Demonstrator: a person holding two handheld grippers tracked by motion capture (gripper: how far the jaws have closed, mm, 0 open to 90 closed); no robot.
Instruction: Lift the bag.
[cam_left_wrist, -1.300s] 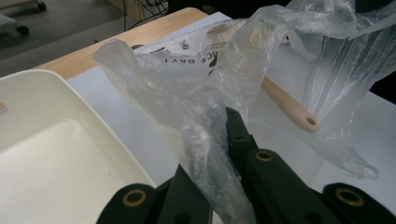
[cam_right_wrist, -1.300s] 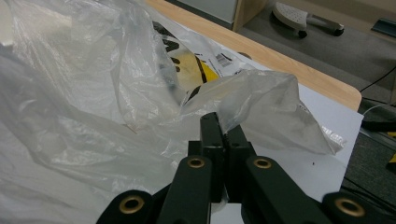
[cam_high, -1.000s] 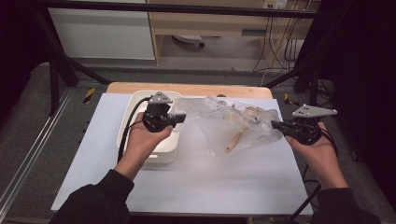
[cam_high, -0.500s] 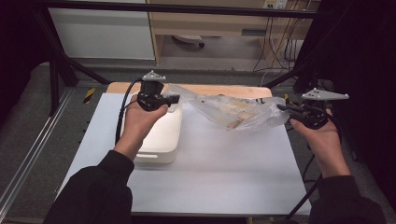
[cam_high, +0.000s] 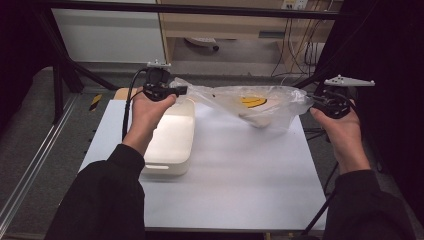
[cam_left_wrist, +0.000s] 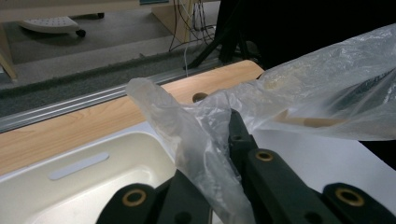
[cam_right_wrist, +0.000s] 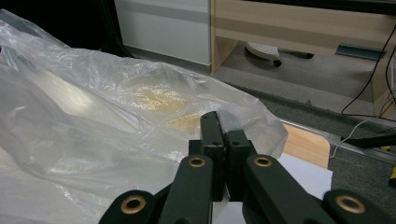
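Lifted clear of the table (cam_high: 235, 190) now, clear plastic bag (cam_high: 250, 102) stretched taut between both ends, above the white tub (cam_high: 170, 145). Left gripper (cam_high: 181, 90) and right gripper (cam_high: 314, 99) clamped on bag edges; contents sagging mid-bag, ready for carrying.

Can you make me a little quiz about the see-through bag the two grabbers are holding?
1. True or false: the plastic bag lies flat on the table.
2. What holds the bag's ends? A) bare hands B) the left gripper and the right gripper C) tape
3. What white thing sits under the left hand?

Key: 1. False, it hangs stretched in the air. 2. B, both shut on it. 3. A white tub.
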